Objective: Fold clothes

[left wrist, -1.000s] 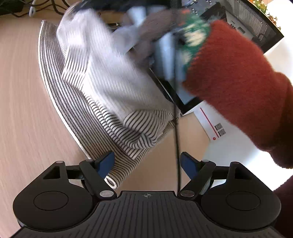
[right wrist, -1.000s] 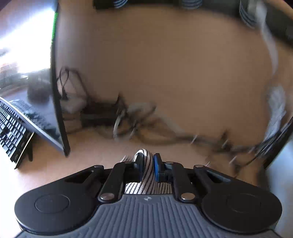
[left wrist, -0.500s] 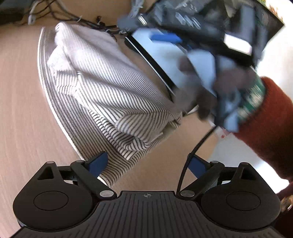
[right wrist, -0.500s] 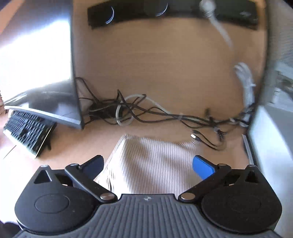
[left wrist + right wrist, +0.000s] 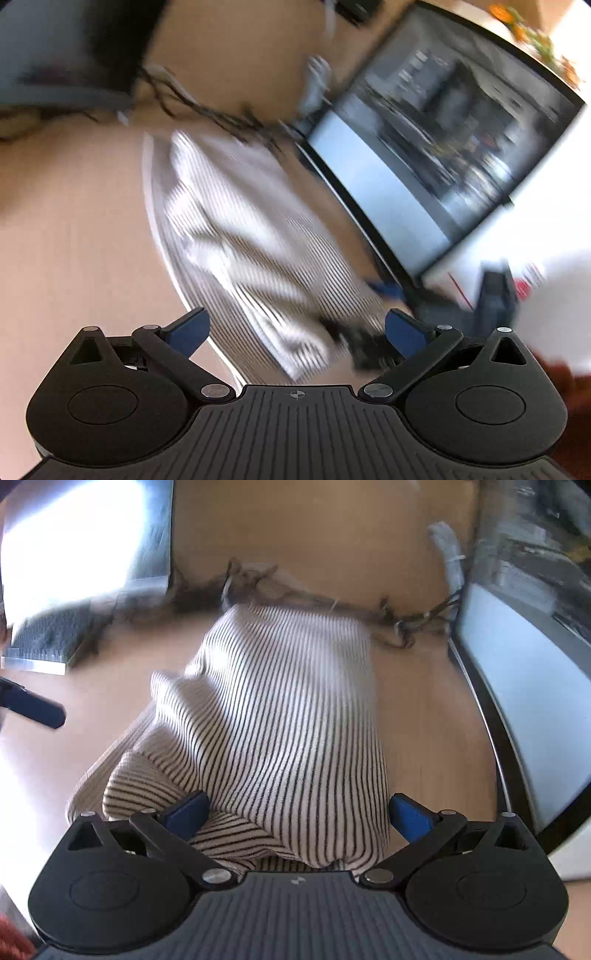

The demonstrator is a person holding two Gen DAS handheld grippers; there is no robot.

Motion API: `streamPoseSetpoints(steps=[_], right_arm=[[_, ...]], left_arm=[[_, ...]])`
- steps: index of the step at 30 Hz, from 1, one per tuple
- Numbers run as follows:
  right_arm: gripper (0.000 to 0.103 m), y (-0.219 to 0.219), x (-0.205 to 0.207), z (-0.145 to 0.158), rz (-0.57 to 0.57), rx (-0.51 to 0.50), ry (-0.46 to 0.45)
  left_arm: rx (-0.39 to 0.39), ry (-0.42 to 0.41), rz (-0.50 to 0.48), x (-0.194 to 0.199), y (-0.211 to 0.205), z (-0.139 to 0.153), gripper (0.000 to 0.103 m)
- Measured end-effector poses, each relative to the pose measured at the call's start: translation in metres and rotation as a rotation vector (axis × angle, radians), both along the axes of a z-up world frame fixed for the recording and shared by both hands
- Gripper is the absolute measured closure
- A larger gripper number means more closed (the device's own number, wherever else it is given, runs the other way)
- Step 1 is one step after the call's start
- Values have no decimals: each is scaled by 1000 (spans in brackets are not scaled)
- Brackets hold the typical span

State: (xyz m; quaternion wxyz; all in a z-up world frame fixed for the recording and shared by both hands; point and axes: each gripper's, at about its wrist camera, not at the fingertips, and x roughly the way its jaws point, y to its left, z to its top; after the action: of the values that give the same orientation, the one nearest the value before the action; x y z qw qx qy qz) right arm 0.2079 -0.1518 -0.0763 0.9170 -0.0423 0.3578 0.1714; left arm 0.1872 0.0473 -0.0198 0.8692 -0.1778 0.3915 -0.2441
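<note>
**Both grippers let go, striped top left bunched on the desk**

Nearest, the right gripper (image 5: 295,812) stands with its blue-padded jaws spread as wide as they go. The white, black-striped knit garment (image 5: 288,716) lies between and beyond them, but neither pad presses on the cloth; it rests on the pale wooden desk (image 5: 436,716) by its own weight. The left gripper (image 5: 295,328) has its jaws opening too, with nothing clamped between them; from its blurred view the garment (image 5: 243,236) sits ahead and a little to one side.

The cloth is doubled over on itself in a soft hump, one rolled fold near the right gripper's left pad. I judge a fold has just been laid and both tools have let go so the fabric can settle before the next edge is taken.

Just beyond the garment, a tangle of dark cables (image 5: 266,587) runs across the desk. A dark-framed monitor (image 5: 517,709) stands to the right and a black keyboard (image 5: 48,638) to the left.

No box, basket or other container is in view.
</note>
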Motion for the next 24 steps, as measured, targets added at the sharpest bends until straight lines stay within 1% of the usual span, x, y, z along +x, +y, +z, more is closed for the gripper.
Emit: streamPoseSetpoints(steps=[1, 3, 6, 9, 10, 12, 13, 18, 21, 24], right_arm=[[0, -5, 2, -3, -17, 49, 27], [0, -14, 5, -7, -26, 114, 47], [0, -16, 3, -8, -8, 114, 41], [0, -19, 0, -9, -5, 128, 28], [0, -20, -1, -10, -5, 133, 23], [0, -22, -3, -11, -7, 142, 19], [0, -23, -3, -11, -9, 147, 18], [0, -22, 0, -11, 4, 142, 21], [0, -21, 0, -11, 10, 142, 20], [0, -21, 0, -11, 10, 145, 19]], left_arm=[[16, -11, 29, 6, -2, 1, 0], [41, -6, 85, 19, -12, -5, 0], [80, 72, 149, 35, -30, -26, 0], [134, 131, 160, 36, -44, -44, 0], [162, 108, 170, 33, -48, -46, 0], [210, 97, 160, 32, -55, -47, 0], [215, 96, 165, 32, -56, -48, 0], [190, 112, 213, 35, -50, -48, 0], [216, 107, 209, 38, -57, -47, 0], [245, 89, 199, 32, -59, -48, 0]])
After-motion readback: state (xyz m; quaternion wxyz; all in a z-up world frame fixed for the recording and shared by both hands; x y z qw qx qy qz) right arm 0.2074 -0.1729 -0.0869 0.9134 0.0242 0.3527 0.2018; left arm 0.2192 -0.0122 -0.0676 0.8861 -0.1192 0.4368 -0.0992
